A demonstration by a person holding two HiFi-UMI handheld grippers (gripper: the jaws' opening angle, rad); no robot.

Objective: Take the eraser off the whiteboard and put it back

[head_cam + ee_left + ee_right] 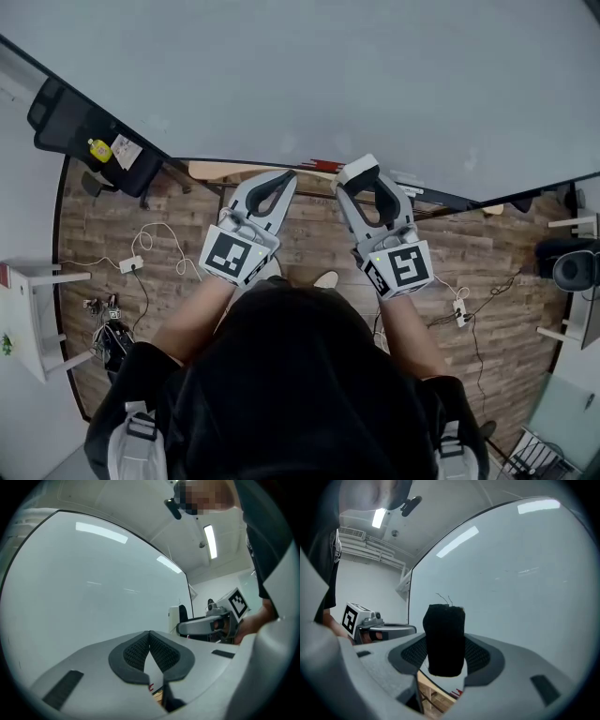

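We hold both grippers level, side by side, at ctr of the head view, tips toward the whiteboard (309, 75) that fills the top half of that frame.

Our right gripper (359, 174) is clamped on the eraser (446, 644). In the right gripper view a black felt block stands upright btw the two dark pads, mid-frame. It sticks out past the tips w/ a couple of loose threads at its top. The jaws stand fairly wide around it, pads pressing each side. The eraser's far end faces the board; we can't tell if it touches.

Our left gripper (284, 179) is empty, jaws narrow. In the left gripper view the pad tips meet at ctr frame w/ only a thin gap lower down, nothing btw them.

Each gripper shows near the side edge of the other's view, w/ its marker cube.

Below the board in the head view is wood floor (103, 225) w/ white power strips (130, 264) & cables at left and right. A black chair (70, 120) sits at upper left.
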